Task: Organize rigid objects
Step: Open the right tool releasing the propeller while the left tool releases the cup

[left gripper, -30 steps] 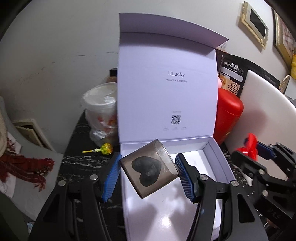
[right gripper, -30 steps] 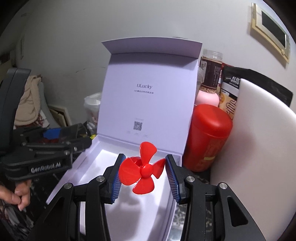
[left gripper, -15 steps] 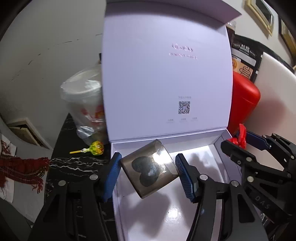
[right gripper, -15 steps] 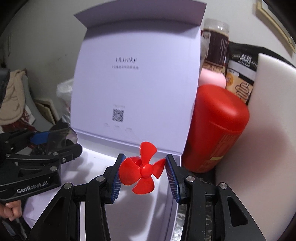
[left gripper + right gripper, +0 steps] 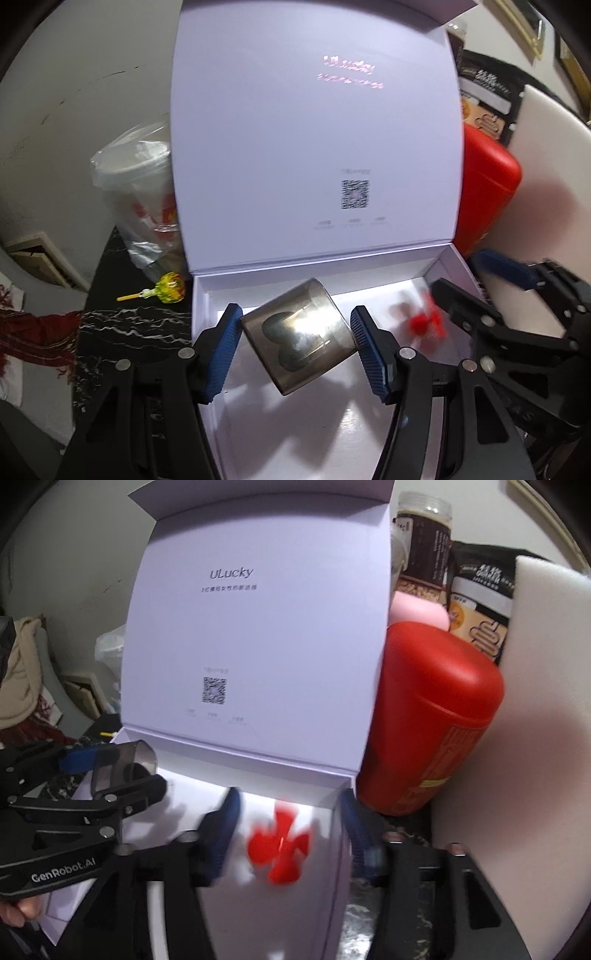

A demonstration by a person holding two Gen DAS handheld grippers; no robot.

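A white gift box (image 5: 199, 295) stands with its lid upright. My left gripper (image 5: 295, 343) is shut on a smoky translucent case with a heart-shaped inset (image 5: 299, 336), held tilted just above the box floor at its left. In the right wrist view that case (image 5: 136, 757) shows in the left gripper (image 5: 110, 764). My right gripper (image 5: 290, 827) is opening over the box's right end (image 5: 340, 812). A blurred red propeller (image 5: 280, 845) lies loose between its spread pads, touching neither. The left wrist view shows the propeller (image 5: 424, 321) below the right gripper (image 5: 469, 277).
A red canister (image 5: 432, 716) stands right of the box, with a jar, a snack bag and a white foam board (image 5: 535, 738) behind it. Left of the box are a bagged plastic cup (image 5: 140, 192) and a lollipop (image 5: 166, 290) on the black marble top (image 5: 129, 325).
Both grippers have come down closer to the box floor. The right jaws have spread and the red propeller has come free of their pads. The left grip is unchanged.
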